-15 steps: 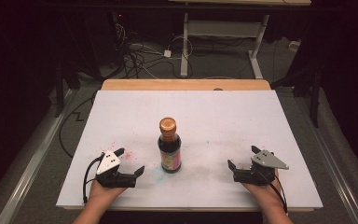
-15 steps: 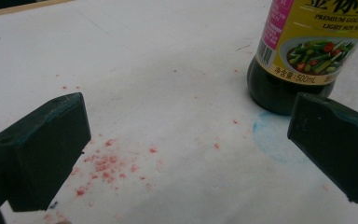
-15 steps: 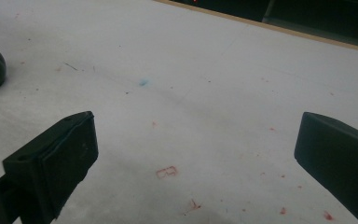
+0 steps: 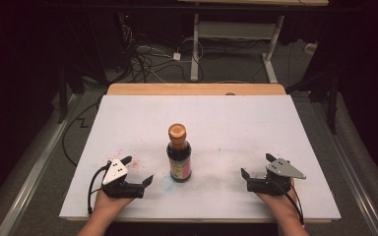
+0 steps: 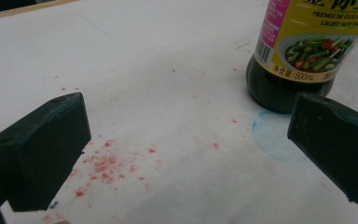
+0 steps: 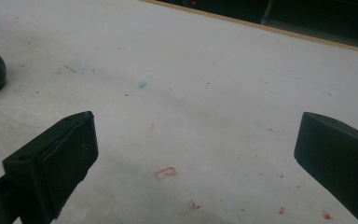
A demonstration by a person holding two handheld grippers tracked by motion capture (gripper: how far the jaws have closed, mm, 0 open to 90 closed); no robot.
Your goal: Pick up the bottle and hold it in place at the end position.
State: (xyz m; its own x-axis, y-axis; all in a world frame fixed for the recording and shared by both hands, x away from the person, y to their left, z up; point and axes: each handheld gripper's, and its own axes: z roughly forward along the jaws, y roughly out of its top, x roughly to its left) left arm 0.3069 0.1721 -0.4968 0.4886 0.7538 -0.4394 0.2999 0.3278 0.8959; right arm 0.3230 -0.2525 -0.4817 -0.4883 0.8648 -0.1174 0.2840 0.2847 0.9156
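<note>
Bottle (image 4: pixel 179 160) stands upright mid-table, cap at twelve o'clock, between my left gripper (image 4: pixel 137 171) and right gripper (image 4: pixel 256 167); both gape wide, holding nothing. Its neck is cut off in my left gripper view.

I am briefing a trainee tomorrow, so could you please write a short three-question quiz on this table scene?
1. True or false: the dark glass soy sauce bottle with the copper-coloured cap stands upright on the white table sheet.
2. How do the left gripper and right gripper stand: (a) both open, (b) both shut, (c) one holding the bottle?
3. What colour are the speckles on the sheet near the left gripper?

Key: 1 true; 2 (a); 3 red.
</note>
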